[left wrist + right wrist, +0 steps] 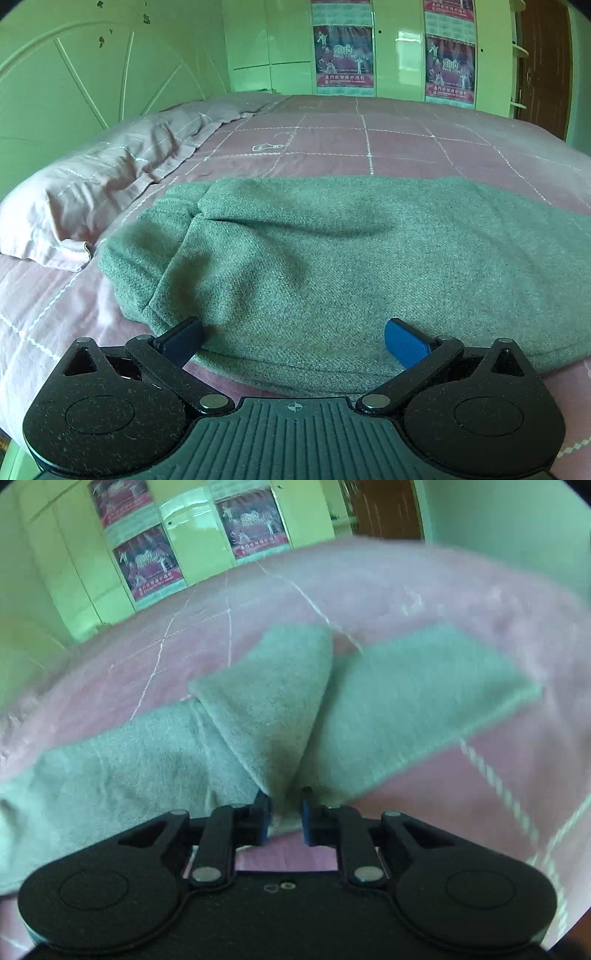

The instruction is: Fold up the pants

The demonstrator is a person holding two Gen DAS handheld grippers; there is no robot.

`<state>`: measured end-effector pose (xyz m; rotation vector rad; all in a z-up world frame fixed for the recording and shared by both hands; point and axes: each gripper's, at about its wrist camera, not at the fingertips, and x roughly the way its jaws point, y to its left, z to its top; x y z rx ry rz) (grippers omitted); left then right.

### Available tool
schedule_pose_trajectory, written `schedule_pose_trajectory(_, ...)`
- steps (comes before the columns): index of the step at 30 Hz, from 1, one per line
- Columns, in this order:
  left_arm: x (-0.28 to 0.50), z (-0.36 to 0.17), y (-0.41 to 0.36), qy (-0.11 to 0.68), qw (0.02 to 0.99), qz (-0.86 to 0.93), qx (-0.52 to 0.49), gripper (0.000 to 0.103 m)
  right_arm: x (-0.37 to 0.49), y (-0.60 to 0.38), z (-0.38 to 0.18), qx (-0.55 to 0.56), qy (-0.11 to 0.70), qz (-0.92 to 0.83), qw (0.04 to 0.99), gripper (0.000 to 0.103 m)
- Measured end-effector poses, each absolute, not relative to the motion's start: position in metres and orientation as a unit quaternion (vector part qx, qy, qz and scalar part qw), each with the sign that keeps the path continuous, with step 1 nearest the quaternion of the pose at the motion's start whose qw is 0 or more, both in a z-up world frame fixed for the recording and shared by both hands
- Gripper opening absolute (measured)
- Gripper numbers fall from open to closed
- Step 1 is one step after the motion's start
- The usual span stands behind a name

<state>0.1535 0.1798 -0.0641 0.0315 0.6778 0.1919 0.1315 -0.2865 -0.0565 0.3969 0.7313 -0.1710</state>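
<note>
Grey-green pants (314,251) lie spread across a pink bed sheet (369,136). My left gripper (293,326) is open wide, its blue pads (402,341) hovering over the near edge of the cloth with nothing pinched between them. In the right wrist view the pants (269,709) show two legs running away from me, one folded over into a raised ridge. That ridge runs down into my right gripper (285,801), whose fingers stand close together and pinch a bunch of the cloth at the near edge.
A pink pillow (92,192) lies at the left by a pale headboard (74,74). Wardrobe doors (288,44) with posters stand beyond the bed, and a brown door (543,55) is at the far right. Bare sheet (498,775) lies right of the pants.
</note>
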Motion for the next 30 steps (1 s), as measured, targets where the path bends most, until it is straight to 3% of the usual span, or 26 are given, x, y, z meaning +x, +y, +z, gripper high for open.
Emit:
schedule_pose_trajectory(2, 0.154, -0.065, 0.180, 0.332, 0.938, 0.095, 0.016, 0.103, 0.129, -0.281, -0.041, 0.170, 0.330, -0.075, 0.925, 0.019)
schedule_pose_trajectory(3, 0.154, -0.065, 0.180, 0.332, 0.938, 0.095, 0.015, 0.103, 0.131, -0.273, -0.028, 0.138, 0.308, -0.067, 0.939, 0.019)
schedule_pose_trajectory(4, 0.154, -0.065, 0.180, 0.332, 0.938, 0.095, 0.014, 0.103, 0.136, -0.263, -0.018, 0.097, 0.294, -0.064, 0.949, 0.030)
schedule_pose_trajectory(5, 0.156, -0.065, 0.181, 0.333, 0.938, 0.095, 0.012, 0.103, 0.144, -0.250, -0.010, 0.050, 0.285, -0.062, 0.955, 0.057)
schedule_pose_trajectory(6, 0.160, -0.065, 0.183, 0.333, 0.938, 0.095, 0.012, 0.103, 0.156, -0.235, -0.004, -0.005, 0.281, -0.053, 0.958, 0.066)
schedule_pose_trajectory(7, 0.160, -0.065, 0.182, 0.332, 0.938, 0.095, 0.013, 0.103, 0.168, -0.221, -0.005, -0.057, 0.281, -0.035, 0.957, 0.064)
schedule_pose_trajectory(10, 0.162, -0.065, 0.184, 0.334, 0.938, 0.094, 0.014, 0.103, 0.204, -0.183, -0.017, -0.209, 0.299, -0.008, 0.931, 0.030)
schedule_pose_trajectory(12, 0.164, -0.066, 0.186, 0.337, 0.937, 0.089, 0.012, 0.103, 0.228, -0.169, -0.029, -0.264, 0.322, -0.003, 0.909, 0.026)
schedule_pose_trajectory(14, 0.165, -0.065, 0.189, 0.340, 0.937, 0.083, 0.011, 0.103, 0.247, -0.165, -0.038, -0.290, 0.354, -0.016, 0.889, 0.007)
schedule_pose_trajectory(16, 0.165, -0.063, 0.191, 0.343, 0.936, 0.074, 0.016, 0.103, 0.261, -0.174, -0.040, -0.279, 0.379, -0.025, 0.882, 0.000)
schedule_pose_trajectory(18, 0.165, -0.061, 0.194, 0.345, 0.936, 0.064, 0.021, 0.103, 0.257, -0.199, -0.021, -0.212, 0.352, -0.048, 0.910, 0.000)
schedule_pose_trajectory(22, 0.166, -0.060, 0.199, 0.346, 0.937, 0.052, 0.024, 0.103, 0.197, -0.297, 0.033, 0.082, 0.246, -0.134, 0.956, 0.000)
schedule_pose_trajectory(25, 0.166, -0.063, 0.199, 0.339, 0.939, 0.055, 0.024, 0.103, 0.151, -0.367, -0.001, 0.275, 0.241, -0.155, 0.918, 0.003)
schedule_pose_trajectory(27, 0.166, -0.064, 0.198, 0.337, 0.940, 0.057, 0.024, 0.103, 0.135, -0.388, -0.035, 0.325, 0.272, -0.158, 0.892, 0.009)
schedule_pose_trajectory(30, 0.167, -0.064, 0.199, 0.339, 0.939, 0.054, 0.027, 0.103, 0.116, -0.409, -0.055, 0.378, 0.253, -0.154, 0.877, 0.013)
